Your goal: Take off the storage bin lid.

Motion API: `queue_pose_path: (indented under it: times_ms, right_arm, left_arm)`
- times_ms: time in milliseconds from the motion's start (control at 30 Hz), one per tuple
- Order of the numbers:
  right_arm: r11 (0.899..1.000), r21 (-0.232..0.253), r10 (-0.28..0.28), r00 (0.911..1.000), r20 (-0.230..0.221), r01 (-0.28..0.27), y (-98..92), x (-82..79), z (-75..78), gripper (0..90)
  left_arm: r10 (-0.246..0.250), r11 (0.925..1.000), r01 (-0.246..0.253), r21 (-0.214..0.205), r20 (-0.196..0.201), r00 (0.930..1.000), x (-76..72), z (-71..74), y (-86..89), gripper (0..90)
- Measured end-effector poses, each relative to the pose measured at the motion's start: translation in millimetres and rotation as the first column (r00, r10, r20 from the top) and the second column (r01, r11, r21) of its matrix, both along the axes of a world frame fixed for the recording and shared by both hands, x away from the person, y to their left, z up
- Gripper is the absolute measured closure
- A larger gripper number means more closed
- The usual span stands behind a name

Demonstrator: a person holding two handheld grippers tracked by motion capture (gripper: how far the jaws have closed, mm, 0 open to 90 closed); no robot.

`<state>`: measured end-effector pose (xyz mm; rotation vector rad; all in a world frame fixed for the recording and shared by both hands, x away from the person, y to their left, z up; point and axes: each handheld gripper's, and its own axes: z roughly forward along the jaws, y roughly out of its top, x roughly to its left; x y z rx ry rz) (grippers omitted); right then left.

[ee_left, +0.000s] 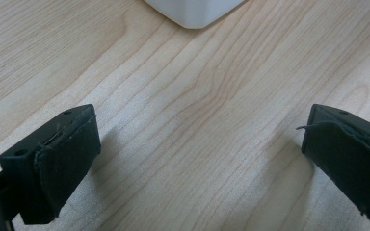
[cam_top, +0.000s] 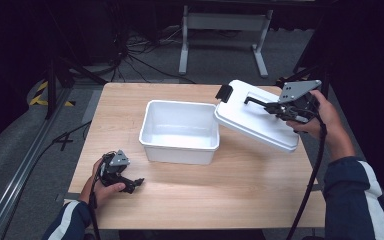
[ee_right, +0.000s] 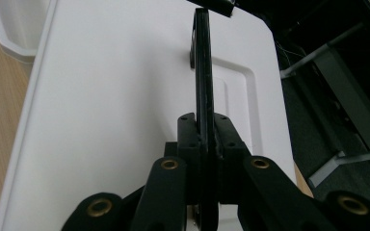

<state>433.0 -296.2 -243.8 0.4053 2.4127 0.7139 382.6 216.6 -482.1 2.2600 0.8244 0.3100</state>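
Note:
A white open box stands mid-table with nothing visible inside. Its white lid hangs tilted over the box's right rim, and I cannot tell whether the two touch. My right gripper is shut on the lid's thin black handle. In the right gripper view the handle runs straight out from between the closed pads of the right gripper, above the lid's top. My left gripper rests at the table's front left. Its pads stand wide apart over bare wood, with a box corner ahead.
A black latch sits on the lid's near-left end. The wooden table ends close behind the box and just right of the lid. A grey metal stand and cables lie on the floor beyond.

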Motion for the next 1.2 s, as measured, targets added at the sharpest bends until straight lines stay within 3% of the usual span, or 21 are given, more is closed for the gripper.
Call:
queue_pose_path:
  times_ms: [533,1200]
  right_arm:
    - [0.999,0.002,-0.046,0.9986,-0.026,0.046,-25.0,0.5,-23.6,84.7]
    - [0.996,0.005,-0.083,0.9908,-0.107,0.084,-29.5,17.5,-77.0,84.7]
  left_arm:
    - [0.001,1.0000,-0.001,0.000,0.000,1.0000,-0.1,0.0,0.0,0.5]
    - [0.000,1.0000,0.000,0.000,0.001,1.0000,-0.2,0.0,0.0,0.5]
